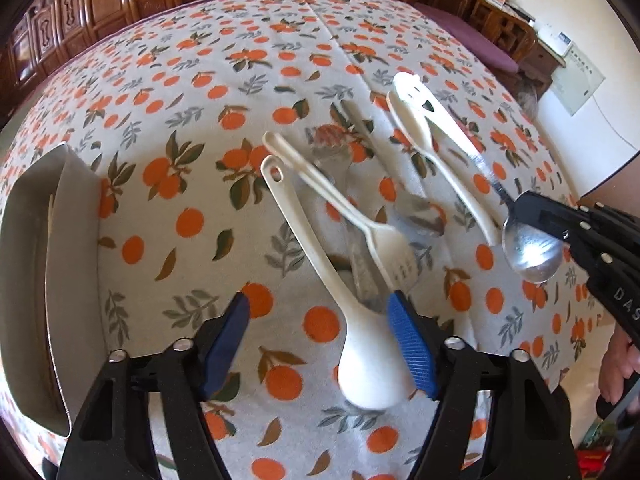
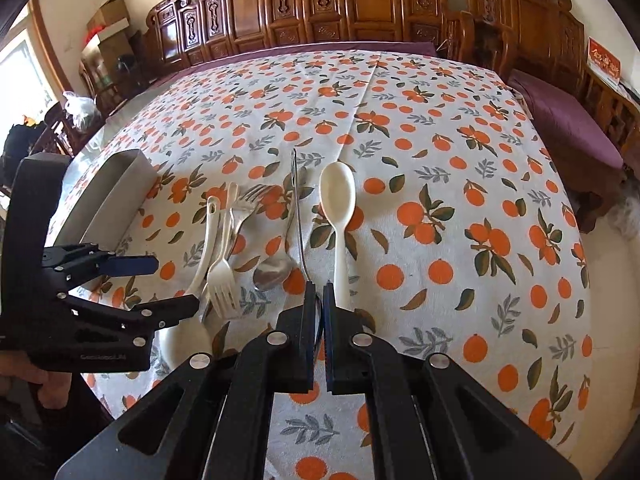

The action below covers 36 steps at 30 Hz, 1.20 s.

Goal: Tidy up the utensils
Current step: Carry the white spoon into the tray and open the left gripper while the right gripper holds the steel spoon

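My right gripper point(image 2: 319, 292) is shut on a metal spoon point(image 1: 528, 246) at its bowl, the thin handle point(image 2: 298, 208) pointing away over the table. My left gripper point(image 1: 320, 308) is open, its fingers either side of the bowl of a white plastic spoon point(image 1: 368, 364). A white plastic fork point(image 1: 396, 252) lies across it. A metal fork point(image 2: 246, 200), a second metal spoon point(image 2: 274, 270) and another white spoon point(image 2: 338, 200) lie on the cloth.
A metal tray point(image 1: 52, 280) stands at the left edge of the table; it also shows in the right wrist view point(image 2: 116, 192). The orange-print tablecloth point(image 2: 440, 160) covers the table. Carved wooden furniture point(image 2: 320, 8) lines the far side.
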{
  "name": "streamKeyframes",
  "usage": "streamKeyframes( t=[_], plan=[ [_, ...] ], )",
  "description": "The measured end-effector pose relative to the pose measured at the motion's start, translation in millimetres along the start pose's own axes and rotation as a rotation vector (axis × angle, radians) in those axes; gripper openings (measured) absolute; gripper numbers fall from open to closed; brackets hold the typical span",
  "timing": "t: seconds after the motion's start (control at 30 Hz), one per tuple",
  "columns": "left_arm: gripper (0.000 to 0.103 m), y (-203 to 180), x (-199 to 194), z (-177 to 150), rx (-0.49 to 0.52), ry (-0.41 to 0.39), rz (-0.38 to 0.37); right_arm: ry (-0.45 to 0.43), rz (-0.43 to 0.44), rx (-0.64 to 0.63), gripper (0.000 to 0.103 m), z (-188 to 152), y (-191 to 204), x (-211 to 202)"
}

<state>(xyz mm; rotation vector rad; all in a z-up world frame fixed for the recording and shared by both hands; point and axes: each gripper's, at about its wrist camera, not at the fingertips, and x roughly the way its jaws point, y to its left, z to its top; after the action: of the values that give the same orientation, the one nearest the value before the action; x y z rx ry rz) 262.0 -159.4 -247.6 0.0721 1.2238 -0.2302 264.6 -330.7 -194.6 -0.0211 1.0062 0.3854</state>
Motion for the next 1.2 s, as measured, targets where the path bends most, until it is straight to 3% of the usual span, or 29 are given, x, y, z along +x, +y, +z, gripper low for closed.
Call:
streamKeyframes(
  t=[0.27,0.33,0.43,0.67,1.2],
  plan=[
    [0.039,11.7,-3.1,-13.1,0.029,0.025,0.032,0.001,0.012,-0.006,0.005,-2.2,14.7,2.0],
    [0.018,12.0,-4.6,-13.9,0.045,0.022,0.062,0.004,0.013,-0.009,0.005,-3.3,19.3,2.6],
    [0.008,20.2,-7.9,-15.8,0.045,0.031,0.042,0.007,0.018,-0.014,0.005,-5.0,27.0,2.8],
    [0.002,36.8,-25.5,-20.1,0.073,-0.014,0.030,0.008,0.024,-0.022,0.005,-6.3,43.7,1.9],
    [0.002,60.2,-79.8,-11.1,0.068,-0.138,-0.014,-0.013,0.049,-0.028,0.005,6.6,82.5,-1.5]
  ],
)
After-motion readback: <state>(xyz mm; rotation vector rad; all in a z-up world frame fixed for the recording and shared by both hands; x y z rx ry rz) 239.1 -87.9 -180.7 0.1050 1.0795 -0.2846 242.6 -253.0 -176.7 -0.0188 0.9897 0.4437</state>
